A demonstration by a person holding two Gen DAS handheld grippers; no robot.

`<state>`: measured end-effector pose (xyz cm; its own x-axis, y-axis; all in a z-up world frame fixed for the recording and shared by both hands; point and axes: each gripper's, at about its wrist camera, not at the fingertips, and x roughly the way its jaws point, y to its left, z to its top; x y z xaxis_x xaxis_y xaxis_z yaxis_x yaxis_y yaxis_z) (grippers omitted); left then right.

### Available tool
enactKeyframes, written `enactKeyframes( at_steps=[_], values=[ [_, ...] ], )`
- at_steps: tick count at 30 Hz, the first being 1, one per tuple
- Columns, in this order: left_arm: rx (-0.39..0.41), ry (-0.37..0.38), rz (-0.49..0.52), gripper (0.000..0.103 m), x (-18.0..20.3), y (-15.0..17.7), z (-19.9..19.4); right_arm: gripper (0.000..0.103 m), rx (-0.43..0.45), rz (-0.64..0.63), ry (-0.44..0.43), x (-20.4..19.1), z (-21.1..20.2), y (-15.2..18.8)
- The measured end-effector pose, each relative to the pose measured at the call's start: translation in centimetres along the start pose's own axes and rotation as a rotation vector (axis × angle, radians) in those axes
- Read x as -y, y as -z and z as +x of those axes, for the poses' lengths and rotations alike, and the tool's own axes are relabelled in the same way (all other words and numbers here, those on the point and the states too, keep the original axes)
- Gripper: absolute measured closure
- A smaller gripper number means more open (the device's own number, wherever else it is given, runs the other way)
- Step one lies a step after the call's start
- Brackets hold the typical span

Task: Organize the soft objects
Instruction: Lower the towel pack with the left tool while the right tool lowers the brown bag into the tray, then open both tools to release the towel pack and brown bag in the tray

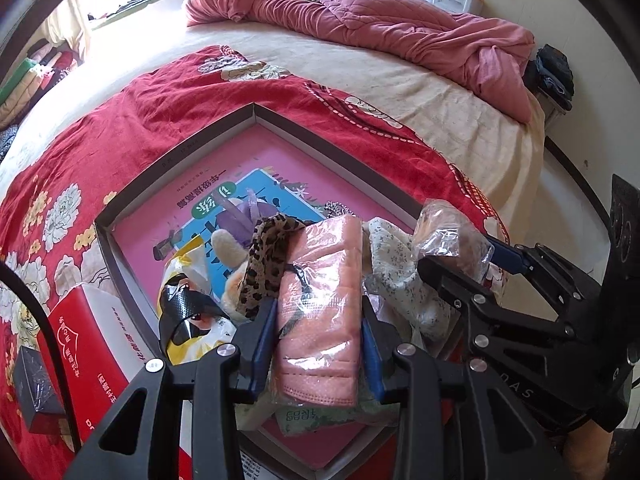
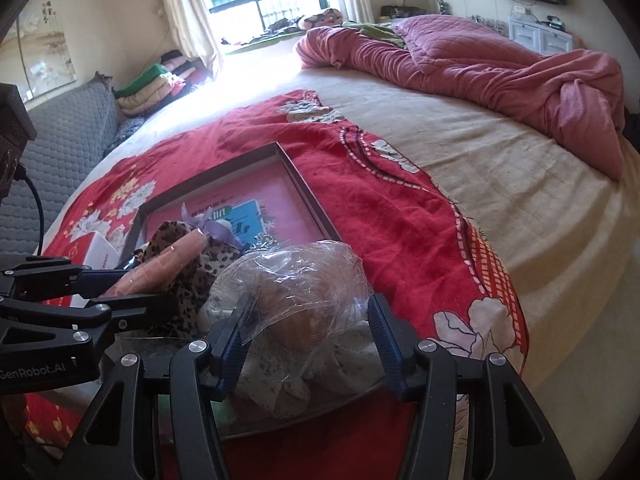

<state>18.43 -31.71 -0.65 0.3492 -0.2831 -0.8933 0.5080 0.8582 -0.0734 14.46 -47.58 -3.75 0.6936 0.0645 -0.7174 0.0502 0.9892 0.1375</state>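
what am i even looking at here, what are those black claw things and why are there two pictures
The black claws are two hand-held grippers: a person holds one in each hand, with no robot arm. Each carries a wide-angle camera looking along its fingers, so there is one picture per gripper.

In the left gripper's picture, the left gripper is closed on a pink towel in clear wrap. In the right gripper's picture, the right gripper has a crinkly clear bag between its fingers; it looks gripped.

Both hang over a shallow box with a pink floor, lying on a red flowered blanket on a bed. In the box sit a leopard-print cloth, a speckled white cloth and a yellow bag. A red and white carton lies beside it.
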Motion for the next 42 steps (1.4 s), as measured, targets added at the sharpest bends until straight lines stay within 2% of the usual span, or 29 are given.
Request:
enactKeyframes(
  at_steps=[8, 27, 34, 42],
  values=[
    [-0.003, 0.020, -0.016, 0.064, 0.0, -0.2, 0.3, 0.044, -0.012, -0.063, 0.001, -0.8, -0.1, 0.6],
    [-0.002, 0.030, -0.069, 0.062, -0.1, -0.6, 1.0, 0.043, -0.011, -0.031, -0.024, -0.3, 0.0, 1.0],
    [-0.005, 0.027, -0.085, 0.056, -0.5, -0.6, 1.3, 0.042, -0.015, -0.034, -0.021, -0.3, -0.1, 1.1],
    [0.010, 0.092, -0.125, 0.042, -1.1, -0.2, 0.8, 0.029, 0.009, -0.052, -0.013, -0.6, -0.8, 1.0]
  ],
)
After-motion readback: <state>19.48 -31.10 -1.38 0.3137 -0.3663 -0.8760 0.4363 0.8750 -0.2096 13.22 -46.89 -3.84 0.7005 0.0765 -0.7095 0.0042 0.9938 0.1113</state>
